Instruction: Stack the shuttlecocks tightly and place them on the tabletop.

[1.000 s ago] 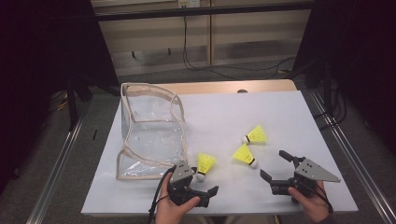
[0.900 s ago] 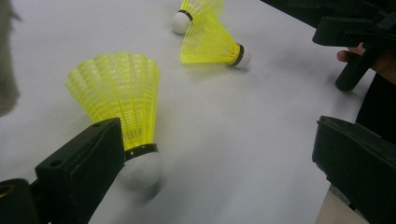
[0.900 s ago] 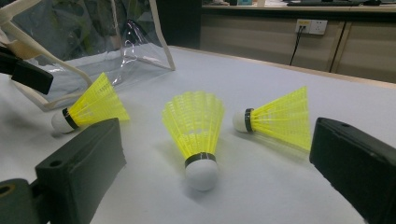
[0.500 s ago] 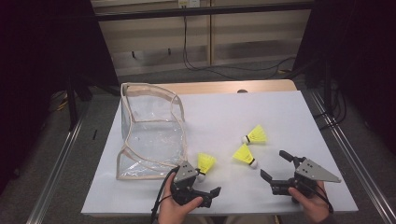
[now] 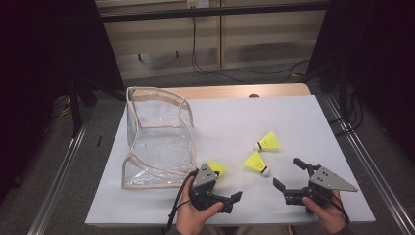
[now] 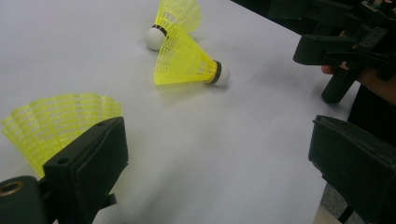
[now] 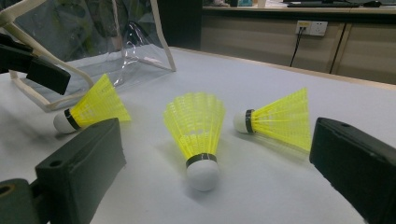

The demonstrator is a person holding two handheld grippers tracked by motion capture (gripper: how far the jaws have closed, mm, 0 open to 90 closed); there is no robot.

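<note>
In the high view, your left gripper [image 5: 222,198] sits low at the near edge of the white worktop [image 5: 293,117], with its fingers spread apart and nothing between them; the nearest shuttlecock [image 5: 216,168] lies just behind it, close to the front corner of the clear plastic bag [image 5: 159,139]. Your right gripper [image 5: 293,178] is also wide open and empty, and the middle shuttlecock [image 5: 256,162] lies just beyond its fingers, with the far shuttlecock [image 5: 267,142] a little further on the worktop. In the left gripper view, the yellow skirt of the nearest shuttlecock [image 6: 60,121] shows beside and partly behind the left finger [image 6: 88,163], so it is not inside the gap; the gap between the two fingers holds only bare worktop, and the other two shuttlecocks lie further ahead. In the right gripper view, the middle shuttlecock [image 7: 196,135] lies between the two open fingers but ahead of them, with its white cork [image 7: 202,175] pointing toward you, and the bag [image 7: 93,42] stands behind on the left. I judge that the work is to put the shuttlecocks into the bag, and that the step now is the approach before the first grasp. For the next move, you should bring the right gripper forward until the cork is between the fingers, then close gently, because the plastic skirt can bend easily.
</note>
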